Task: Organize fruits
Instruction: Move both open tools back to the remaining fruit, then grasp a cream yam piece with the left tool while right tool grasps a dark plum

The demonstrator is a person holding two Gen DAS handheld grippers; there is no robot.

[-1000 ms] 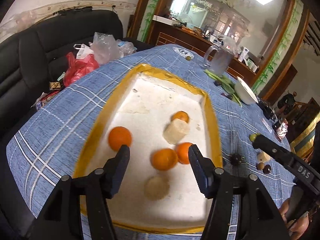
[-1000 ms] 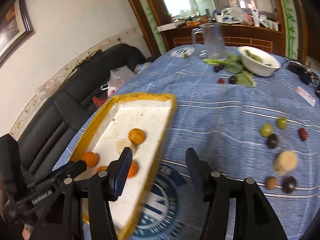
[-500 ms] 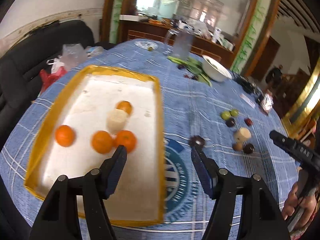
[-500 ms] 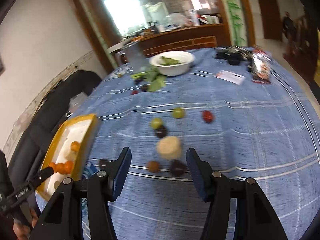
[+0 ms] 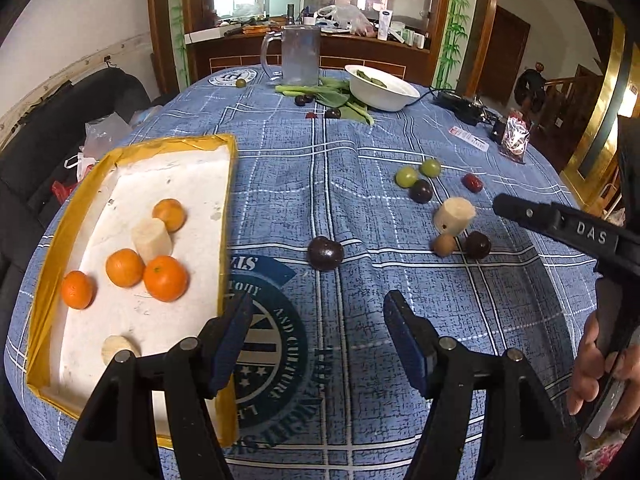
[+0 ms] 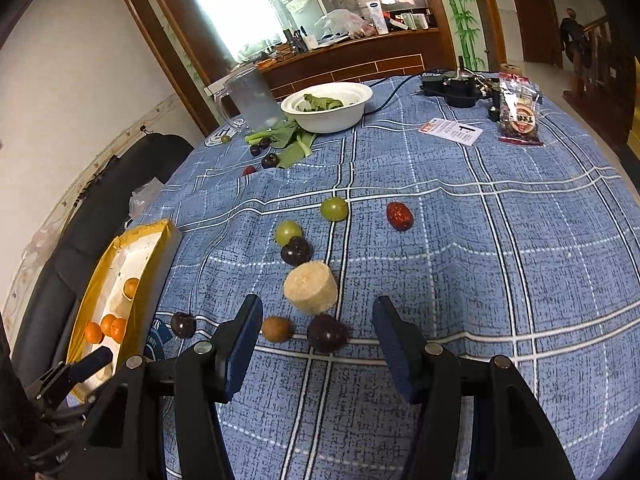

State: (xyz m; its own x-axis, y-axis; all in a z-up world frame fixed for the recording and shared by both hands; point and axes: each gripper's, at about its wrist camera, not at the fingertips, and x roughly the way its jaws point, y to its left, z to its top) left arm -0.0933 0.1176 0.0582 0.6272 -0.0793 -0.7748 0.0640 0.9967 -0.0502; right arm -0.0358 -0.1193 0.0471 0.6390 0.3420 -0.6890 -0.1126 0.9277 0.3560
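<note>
Left wrist view: tray [image 5: 132, 152] at left holds four oranges [image 5: 165, 278]; left gripper [image 5: 318, 326], jaws apart, hovers before a lone plum [image 5: 325, 253]. Right gripper [image 6: 318, 338], jaws apart and empty, faces scattered fruit [image 6: 311, 288].

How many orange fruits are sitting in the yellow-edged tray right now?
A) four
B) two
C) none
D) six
A: the left wrist view shows four orange fruits in the yellow-edged tray, lying with two pale cut chunks.
</note>
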